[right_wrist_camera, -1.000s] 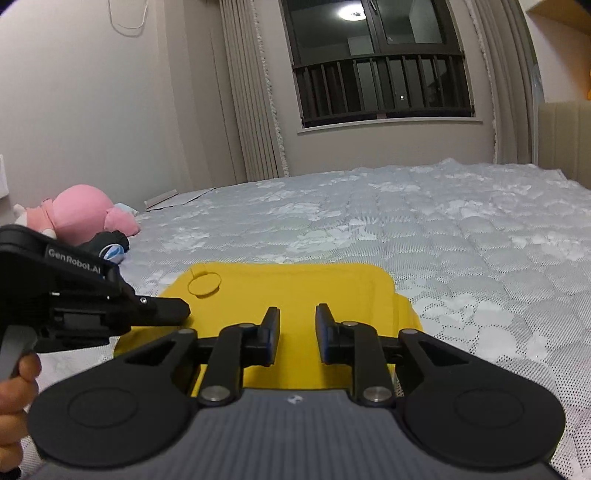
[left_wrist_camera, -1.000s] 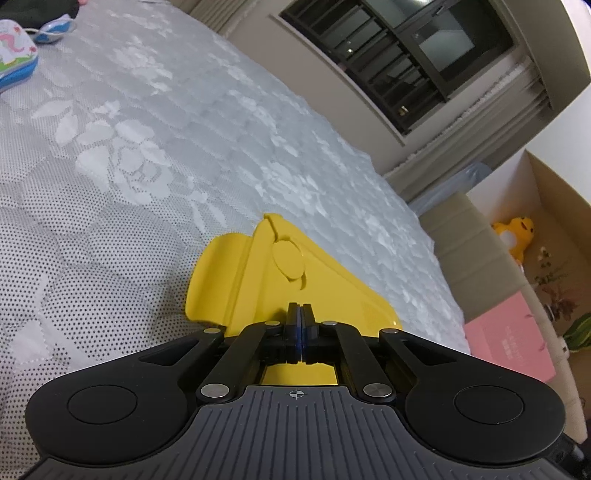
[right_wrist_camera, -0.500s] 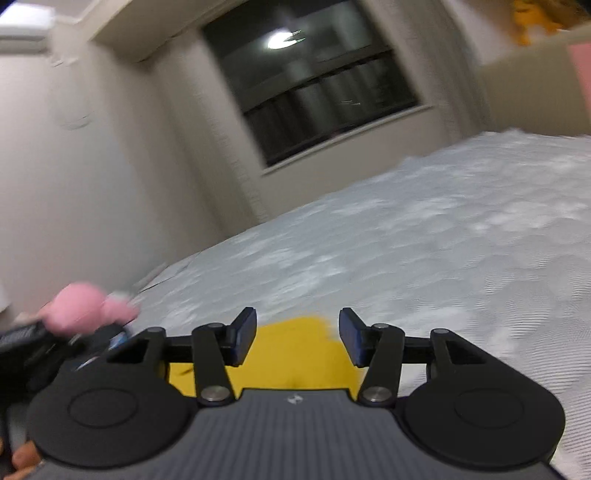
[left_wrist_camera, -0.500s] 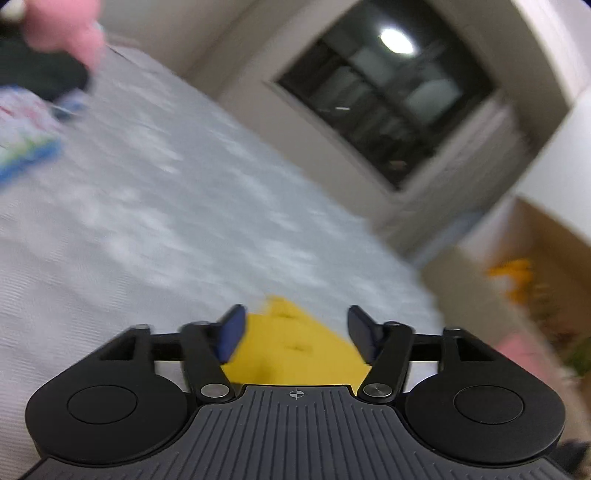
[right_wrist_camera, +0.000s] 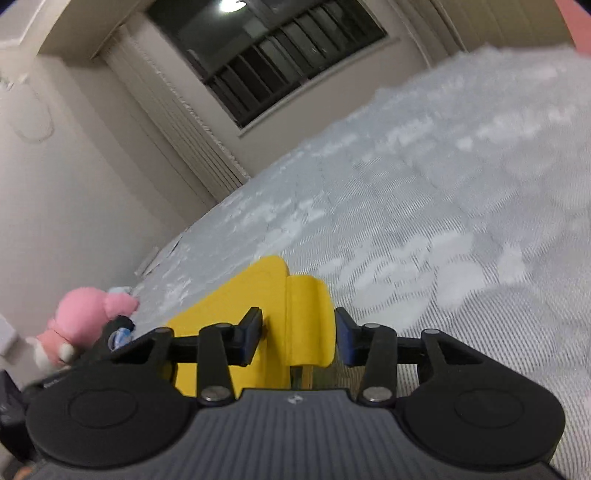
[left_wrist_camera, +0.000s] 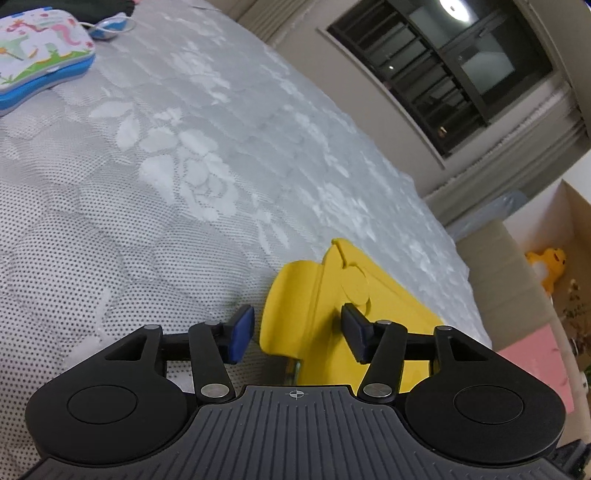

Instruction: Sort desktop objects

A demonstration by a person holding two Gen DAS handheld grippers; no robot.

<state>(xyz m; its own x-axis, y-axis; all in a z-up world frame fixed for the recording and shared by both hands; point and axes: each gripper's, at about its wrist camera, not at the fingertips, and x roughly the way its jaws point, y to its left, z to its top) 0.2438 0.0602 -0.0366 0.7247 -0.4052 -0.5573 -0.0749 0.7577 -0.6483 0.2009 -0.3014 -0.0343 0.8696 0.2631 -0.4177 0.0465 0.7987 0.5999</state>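
Note:
A flat yellow plastic tray lies on the white patterned bed cover. In the left wrist view my left gripper is open, its jaws spread on either side of the tray's rounded left end flap, not closed on it. In the right wrist view my right gripper is open too, its jaws spread around the tray's right end flap. A toy laptop with a unicorn print and a small blue mouse lie far off at the upper left.
A pink plush toy lies at the bed's left side by the wall. Beyond the bed's right edge stand a beige headboard, a pink box and a yellow plush. A dark window is behind.
Both grippers have opened; the left one was shut on the tray's edge a second ago. Both swung to the tray's opposite ends and tilted, jaws now straddling its end flaps.

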